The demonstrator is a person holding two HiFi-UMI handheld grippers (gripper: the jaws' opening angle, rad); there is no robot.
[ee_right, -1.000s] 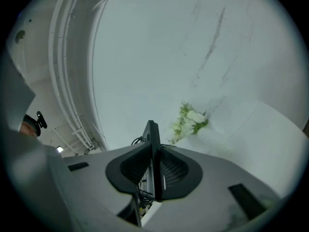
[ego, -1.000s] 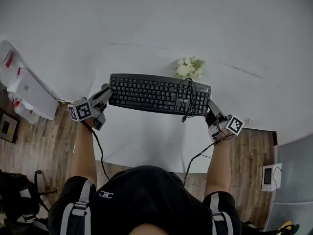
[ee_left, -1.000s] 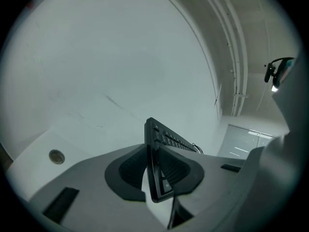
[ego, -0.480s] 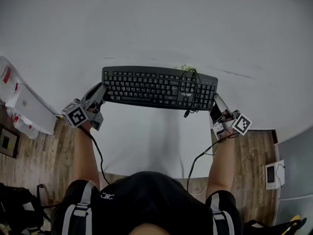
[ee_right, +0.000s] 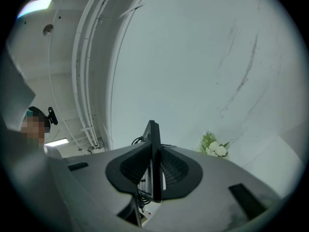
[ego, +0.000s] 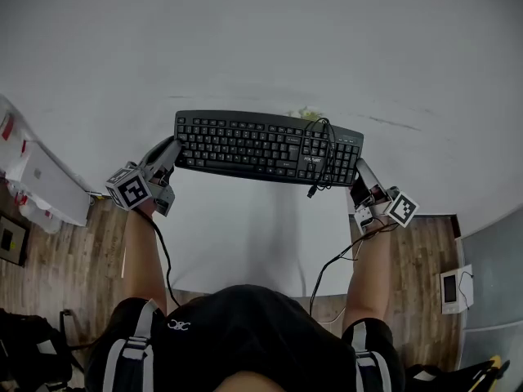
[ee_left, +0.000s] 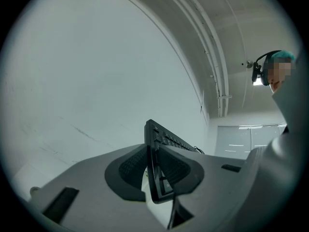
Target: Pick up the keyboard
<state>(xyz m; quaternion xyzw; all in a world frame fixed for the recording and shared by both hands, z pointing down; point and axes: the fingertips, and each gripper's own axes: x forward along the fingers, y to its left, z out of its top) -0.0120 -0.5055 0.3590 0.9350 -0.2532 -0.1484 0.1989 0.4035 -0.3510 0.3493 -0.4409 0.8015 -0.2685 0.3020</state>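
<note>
A black keyboard (ego: 265, 147) hangs level in the air above the white table (ego: 261, 47), its cable coiled over its right keys. My left gripper (ego: 169, 155) is shut on the keyboard's left end, and my right gripper (ego: 358, 176) is shut on its right end. In the left gripper view the keyboard (ee_left: 159, 153) stands edge-on between the two dark pads, which press on it. The right gripper view gives the same picture: the keyboard's edge (ee_right: 154, 153) is pinched between the pads.
A small bunch of white flowers (ee_right: 212, 146) lies on the table, mostly hidden under the keyboard in the head view. White packages (ego: 37, 178) sit at the table's left edge. The wooden floor (ego: 57, 260) shows beyond the table's near edge.
Both grippers have risen with the keyboard held between them, lifting it off the table. It now covers most of the flowers. Little has moved in the last half second.
</note>
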